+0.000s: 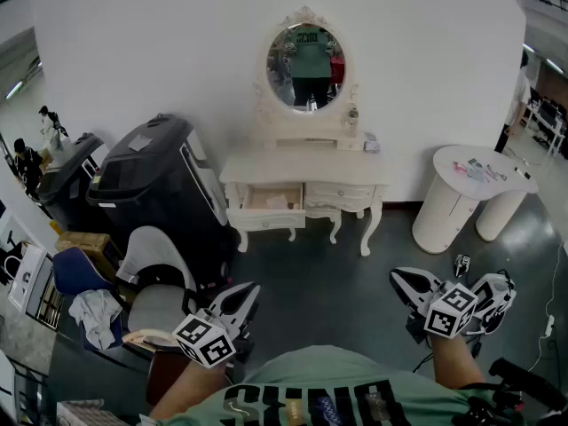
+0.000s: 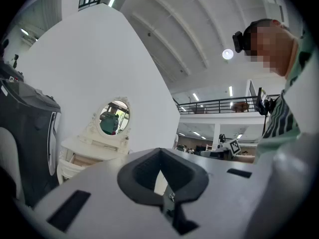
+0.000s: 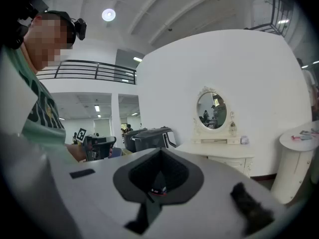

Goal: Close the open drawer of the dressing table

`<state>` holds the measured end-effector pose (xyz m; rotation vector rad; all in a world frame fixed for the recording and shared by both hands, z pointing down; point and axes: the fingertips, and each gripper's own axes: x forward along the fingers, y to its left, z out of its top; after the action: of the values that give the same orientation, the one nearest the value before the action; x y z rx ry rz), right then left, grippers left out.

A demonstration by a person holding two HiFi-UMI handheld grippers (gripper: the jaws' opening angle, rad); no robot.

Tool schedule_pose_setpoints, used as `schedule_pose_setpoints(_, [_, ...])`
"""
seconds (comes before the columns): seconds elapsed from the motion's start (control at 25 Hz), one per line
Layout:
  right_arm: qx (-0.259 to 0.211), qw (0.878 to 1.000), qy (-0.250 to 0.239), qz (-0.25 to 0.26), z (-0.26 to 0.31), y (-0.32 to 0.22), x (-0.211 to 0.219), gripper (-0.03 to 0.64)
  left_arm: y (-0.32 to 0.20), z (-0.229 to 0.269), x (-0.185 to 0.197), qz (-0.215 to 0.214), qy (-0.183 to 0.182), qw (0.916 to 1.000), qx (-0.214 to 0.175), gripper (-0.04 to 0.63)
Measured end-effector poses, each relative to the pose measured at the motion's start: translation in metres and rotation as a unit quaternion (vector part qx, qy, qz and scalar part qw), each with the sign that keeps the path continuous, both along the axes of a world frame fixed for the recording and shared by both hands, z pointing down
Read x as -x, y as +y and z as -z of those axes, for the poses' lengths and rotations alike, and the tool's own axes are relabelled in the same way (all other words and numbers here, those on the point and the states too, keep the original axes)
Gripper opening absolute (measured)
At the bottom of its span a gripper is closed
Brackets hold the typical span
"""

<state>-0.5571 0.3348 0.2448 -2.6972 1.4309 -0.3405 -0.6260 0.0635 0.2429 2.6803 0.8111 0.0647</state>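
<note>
One drawer [image 1: 269, 201] is hanging open on the dressing table [image 1: 306, 169]. It's the left one of the pair under the top, pulled out toward the room so you can look down into its pale wooden inside. The drawer next to it [image 1: 340, 192] sits flush. The whole table is creamy white with curvy carved legs and a scalloped front, and an oval mirror [image 1: 306, 65] in a frilly frame stands on a little shelf at the back. A couple of small bits sit at the right end of that shelf [image 1: 369, 141], too tiny to make out.

The table stands against a plain white wall [image 1: 160, 51] on a dark grey floor [image 1: 328, 273], well away from both claws. A bulky black thing [image 1: 164, 180] leans just to its left, with a grey and white office chair [image 1: 155, 278] in front of that. Two round white pedestal tables [image 1: 466, 193] stand off to the right.

Claws: the left gripper [image 2: 159, 151] has its jaws pressed together with nothing in them. The right gripper [image 3: 159, 151] looks the same from its own camera, closed and empty. Both are held low by the person's green shirt [image 1: 311, 384].
</note>
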Motion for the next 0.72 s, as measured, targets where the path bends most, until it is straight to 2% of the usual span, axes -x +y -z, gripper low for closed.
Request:
schedule_pose_setpoints(0.2, [0.003, 1.000, 0.001, -0.002, 0.006, 0.000, -0.002, 0.011, 0.002, 0.000, -0.007, -0.007, -0.007, 0.9999, 0.010, 0.008])
schedule_pose_setpoints(0.44, [0.002, 1.000, 0.000, -0.010, 0.006, 0.022, -0.002, 0.011, 0.027, -0.001, -0.016, -0.025, -0.005, 0.9996, 0.012, 0.008])
schedule_pose_setpoints(0.72, [-0.044, 0.998, -0.027, -0.024, 0.011, 0.064, -0.013, 0.011, 0.063, 0.004, -0.028, -0.032, -0.005, 0.9994, 0.011, 0.008])
